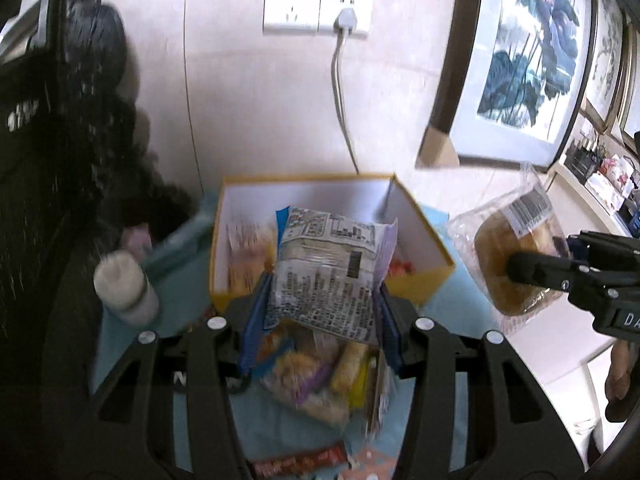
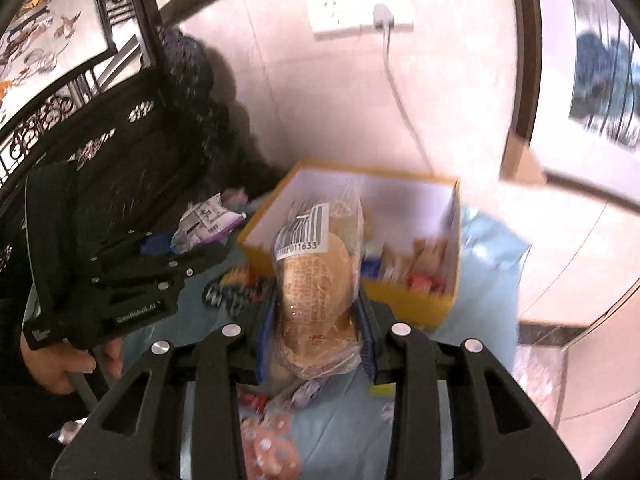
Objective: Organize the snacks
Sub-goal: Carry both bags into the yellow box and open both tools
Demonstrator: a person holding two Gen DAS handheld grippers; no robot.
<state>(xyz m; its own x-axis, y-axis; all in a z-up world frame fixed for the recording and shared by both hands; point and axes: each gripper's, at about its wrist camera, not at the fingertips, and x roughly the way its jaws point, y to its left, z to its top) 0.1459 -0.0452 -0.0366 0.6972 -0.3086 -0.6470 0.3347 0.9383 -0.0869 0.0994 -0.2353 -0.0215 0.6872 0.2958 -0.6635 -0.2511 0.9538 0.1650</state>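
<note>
Left gripper pinches a printed packet; right gripper pinches wrapped bread, both above the yellow box holding snacks.

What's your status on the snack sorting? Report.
Left gripper shut on white printed packet. Right gripper shut on wrapped bun. Yellow box ahead, open, part filled. Nothing blocking.

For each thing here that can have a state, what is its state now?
Left tongs: shut on the printed snack packet, held above the table.
Right tongs: shut on the wrapped bread, held above the table.
Yellow box: open, no lid on, partly filled with snacks.
White plug: plugged into the wall socket.
</note>
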